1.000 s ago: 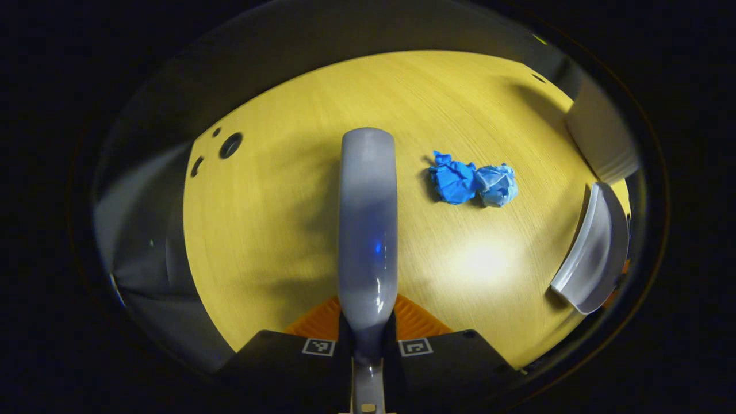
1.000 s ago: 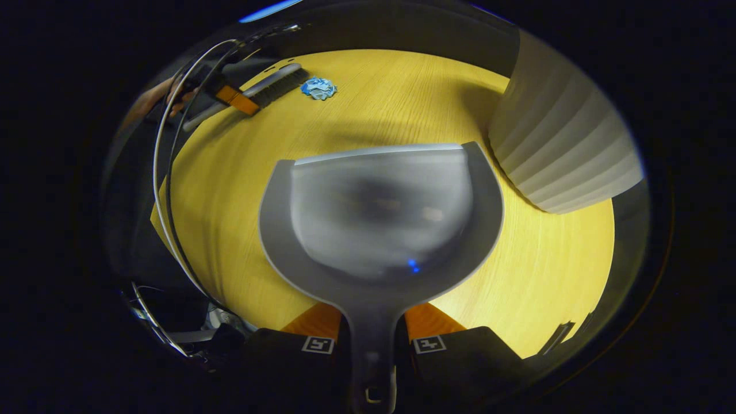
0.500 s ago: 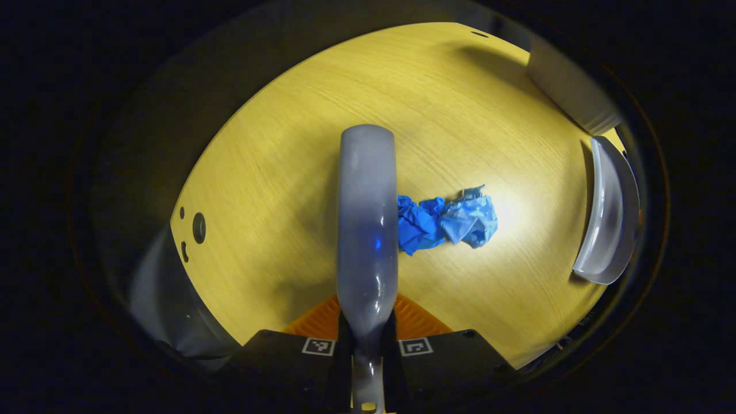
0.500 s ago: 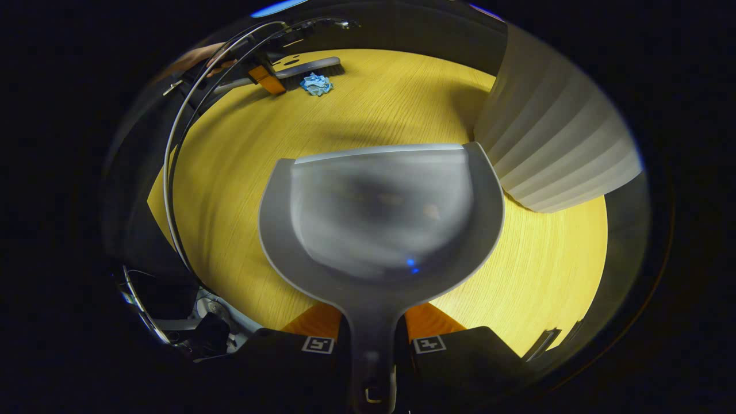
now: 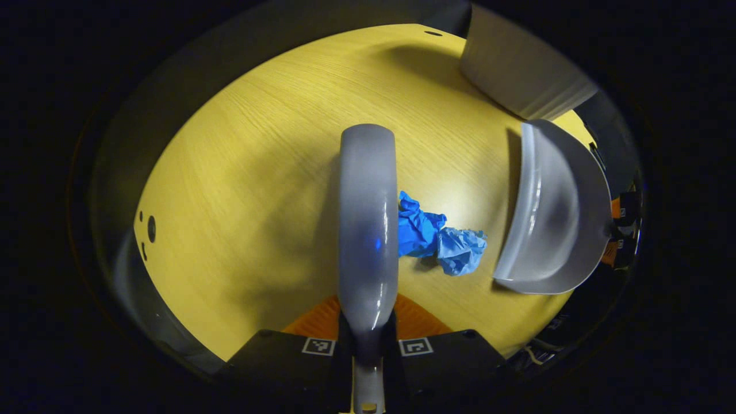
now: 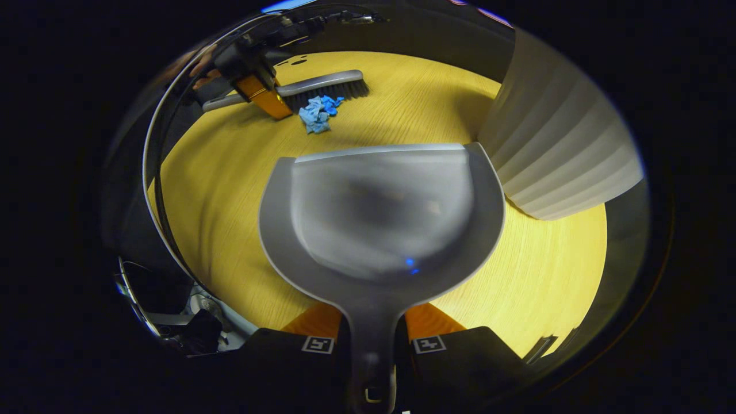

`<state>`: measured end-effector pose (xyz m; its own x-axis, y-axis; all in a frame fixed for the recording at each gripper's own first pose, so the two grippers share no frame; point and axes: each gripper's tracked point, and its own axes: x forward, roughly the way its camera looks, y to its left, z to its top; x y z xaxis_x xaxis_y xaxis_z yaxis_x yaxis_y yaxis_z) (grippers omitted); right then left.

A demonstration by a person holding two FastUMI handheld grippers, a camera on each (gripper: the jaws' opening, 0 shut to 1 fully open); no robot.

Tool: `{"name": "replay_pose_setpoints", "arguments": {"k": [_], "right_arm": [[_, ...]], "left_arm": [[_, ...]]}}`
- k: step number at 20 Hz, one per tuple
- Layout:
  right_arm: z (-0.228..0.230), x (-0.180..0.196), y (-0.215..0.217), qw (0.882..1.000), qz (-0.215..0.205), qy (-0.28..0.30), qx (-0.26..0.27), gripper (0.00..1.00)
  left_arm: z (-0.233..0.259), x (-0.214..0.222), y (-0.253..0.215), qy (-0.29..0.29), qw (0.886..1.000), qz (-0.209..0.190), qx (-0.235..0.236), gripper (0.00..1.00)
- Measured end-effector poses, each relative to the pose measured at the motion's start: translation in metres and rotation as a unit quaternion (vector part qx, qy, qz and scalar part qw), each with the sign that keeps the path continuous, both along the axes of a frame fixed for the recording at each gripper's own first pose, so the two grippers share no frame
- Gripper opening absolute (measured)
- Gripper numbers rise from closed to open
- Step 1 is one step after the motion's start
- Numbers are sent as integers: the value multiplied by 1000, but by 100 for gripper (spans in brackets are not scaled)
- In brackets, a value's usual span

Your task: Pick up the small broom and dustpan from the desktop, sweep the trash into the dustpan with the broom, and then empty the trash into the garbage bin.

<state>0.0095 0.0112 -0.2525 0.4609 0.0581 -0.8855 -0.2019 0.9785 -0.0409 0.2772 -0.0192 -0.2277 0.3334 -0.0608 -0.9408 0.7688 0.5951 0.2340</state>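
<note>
My left gripper [image 5: 368, 340] is shut on the handle of the grey small broom [image 5: 368, 218], which points forward over the yellow desktop [image 5: 230, 190]. Two crumpled blue bits of trash [image 5: 438, 241] lie against the broom's right side. The grey dustpan [image 5: 555, 213] stands just right of them, its open mouth toward them. My right gripper [image 6: 371, 340] is shut on the dustpan's handle, and the dustpan [image 6: 382, 213] is empty. In the right gripper view the broom [image 6: 325, 87], the trash [image 6: 317, 113] and the left gripper [image 6: 261, 95] sit beyond the pan's lip.
The white ribbed garbage bin [image 5: 520, 69] stands on the desktop behind the dustpan, close on its right side in the right gripper view [image 6: 558, 138]. Small holes [image 5: 150, 229] mark the desktop's left edge. Cables [image 6: 150, 190] curve along the desk's edge. A hand [image 6: 198, 66] holds the left gripper.
The broom came down beside the trash and pushed it toward the dustpan. The dustpan moved nearer, so the gap between pan and trash has shrunk.
</note>
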Motion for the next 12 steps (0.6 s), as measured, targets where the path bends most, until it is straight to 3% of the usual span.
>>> {"name": "replay_pose_setpoints", "arguments": {"k": [6, 12], "right_arm": [[-2, 1, -4, 1000, 5, 3, 8, 35], [-2, -1, -2, 1000, -2, 0, 14, 35]], "left_arm": [[-20, -68, -44, 55, 997, 18, -42, 26], [-20, -104, -57, 80, 996, -6, -46, 26]]}}
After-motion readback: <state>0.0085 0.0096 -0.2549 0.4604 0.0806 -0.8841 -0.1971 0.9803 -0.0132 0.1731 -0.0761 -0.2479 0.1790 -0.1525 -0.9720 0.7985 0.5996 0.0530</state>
